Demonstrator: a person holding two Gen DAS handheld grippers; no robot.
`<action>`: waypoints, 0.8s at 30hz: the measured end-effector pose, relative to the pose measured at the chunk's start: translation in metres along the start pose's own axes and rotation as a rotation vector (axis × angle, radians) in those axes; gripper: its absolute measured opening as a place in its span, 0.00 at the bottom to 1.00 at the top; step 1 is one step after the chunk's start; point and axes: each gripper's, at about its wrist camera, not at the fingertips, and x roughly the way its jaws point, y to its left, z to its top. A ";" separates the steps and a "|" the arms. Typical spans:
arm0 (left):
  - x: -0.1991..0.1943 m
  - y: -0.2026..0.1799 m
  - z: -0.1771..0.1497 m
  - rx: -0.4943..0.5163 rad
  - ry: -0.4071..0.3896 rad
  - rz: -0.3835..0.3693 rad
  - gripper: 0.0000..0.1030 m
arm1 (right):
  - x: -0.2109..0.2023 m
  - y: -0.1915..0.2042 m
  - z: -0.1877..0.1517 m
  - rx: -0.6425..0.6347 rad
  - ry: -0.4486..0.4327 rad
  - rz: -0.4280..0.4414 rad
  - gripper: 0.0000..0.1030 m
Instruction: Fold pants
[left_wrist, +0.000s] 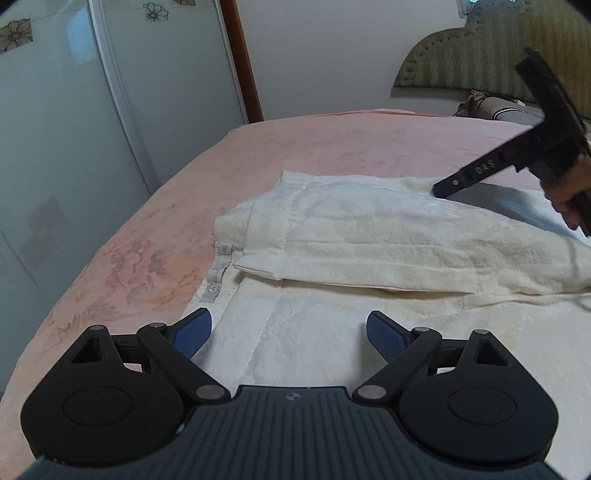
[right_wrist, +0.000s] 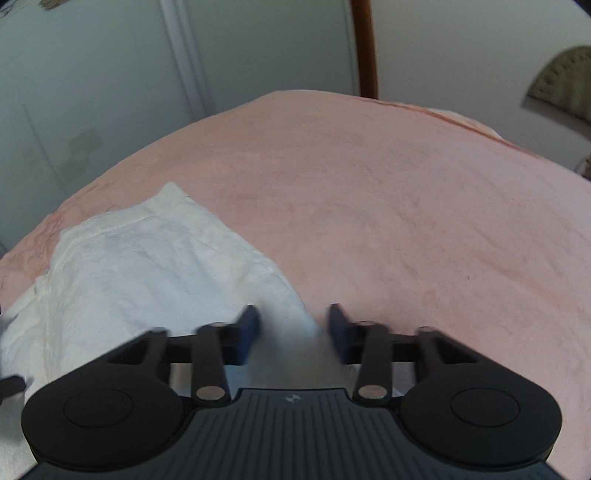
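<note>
In the left wrist view, the white pants lay on a pink bedspread, their long axis running across the picture from left to right. The waistband and its labels pointed to the left, towards the wardrobe doors. One layer was folded over another, the fold edge running along the length. The left gripper hung over the near layer with its jaws spread wide and nothing between them. The right gripper, gripped by a hand, touched the far edge of the pants.

In the right wrist view, blurred, the pants stretched from upper left to lower centre. The right gripper showed a clear gap between its blue pads, with the pants' edge lying in that gap; whether they pinched it could not be told.
</note>
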 end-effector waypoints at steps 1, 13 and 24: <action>0.001 0.003 0.002 -0.017 0.005 -0.006 0.90 | -0.002 0.005 0.000 -0.028 -0.015 -0.004 0.16; -0.007 0.037 0.031 -0.243 0.026 -0.131 0.91 | -0.054 0.121 -0.042 -0.557 -0.180 -0.361 0.13; -0.029 0.042 0.037 -0.353 0.025 -0.259 0.91 | -0.101 0.190 -0.108 -0.848 -0.271 -0.494 0.12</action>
